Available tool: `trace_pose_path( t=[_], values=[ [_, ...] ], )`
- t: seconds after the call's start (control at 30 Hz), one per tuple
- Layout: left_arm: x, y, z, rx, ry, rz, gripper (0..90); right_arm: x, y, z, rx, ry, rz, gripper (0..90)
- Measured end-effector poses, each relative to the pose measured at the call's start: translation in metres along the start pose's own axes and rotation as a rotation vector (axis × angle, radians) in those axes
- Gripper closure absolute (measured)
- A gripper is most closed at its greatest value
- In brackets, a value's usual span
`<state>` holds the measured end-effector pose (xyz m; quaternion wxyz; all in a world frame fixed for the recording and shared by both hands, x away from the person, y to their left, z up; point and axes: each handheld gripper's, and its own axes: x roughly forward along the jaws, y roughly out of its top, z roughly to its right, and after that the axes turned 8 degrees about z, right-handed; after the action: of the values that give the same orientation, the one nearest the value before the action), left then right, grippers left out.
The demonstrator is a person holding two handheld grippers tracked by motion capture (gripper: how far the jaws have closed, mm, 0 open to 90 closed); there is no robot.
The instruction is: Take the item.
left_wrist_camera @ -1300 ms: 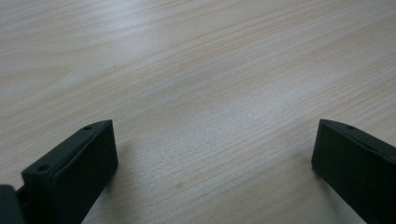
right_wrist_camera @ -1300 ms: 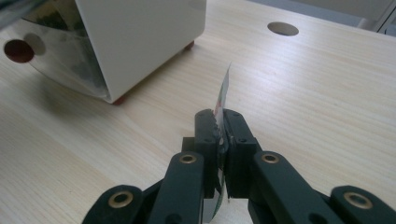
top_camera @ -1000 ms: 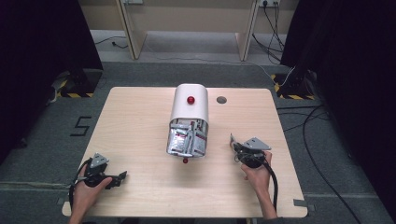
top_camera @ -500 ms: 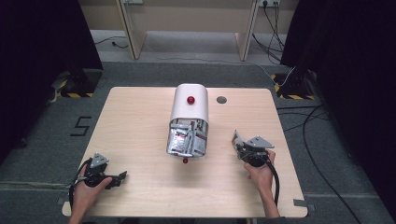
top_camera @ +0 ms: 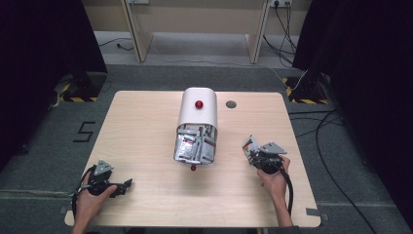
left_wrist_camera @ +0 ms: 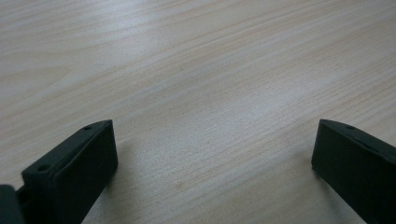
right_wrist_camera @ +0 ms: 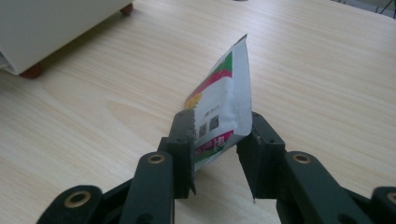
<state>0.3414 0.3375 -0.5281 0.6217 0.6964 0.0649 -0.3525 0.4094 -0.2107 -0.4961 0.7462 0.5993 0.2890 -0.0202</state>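
We count one white bin (top_camera: pixel 196 108) at the table (top_camera: pixel 141 126) centre with several silver packets (top_camera: pixel 194 145) crammed in its open end, too tightly packed to number, plus one sachet (right_wrist_camera: pixel 219 114) pinched in our right gripper (top_camera: pixel 250 147). Since a second ago that gripper has eased slightly right, near the table's right edge. Our left gripper (top_camera: pixel 127 184) lies low at the near-left corner, jaws spread wide over bare wood.
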Motion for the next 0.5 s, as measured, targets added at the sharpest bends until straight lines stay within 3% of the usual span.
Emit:
trace_pose_path(
  t=[0.3, 0.5],
  values=[
    [0.0, 0.0, 0.0, 0.0, 0.0, 0.0, 0.0, 0.0047, -0.0036, 0.002, -0.017, -0.041, -0.047, 55.2],
    [0.0001, 0.0, 0.0, 0.001, 0.001, 0.0, 0.0, 0.0064, -0.0055, 0.0041, -0.008, -0.042, -0.068, 51.7]
  ],
)
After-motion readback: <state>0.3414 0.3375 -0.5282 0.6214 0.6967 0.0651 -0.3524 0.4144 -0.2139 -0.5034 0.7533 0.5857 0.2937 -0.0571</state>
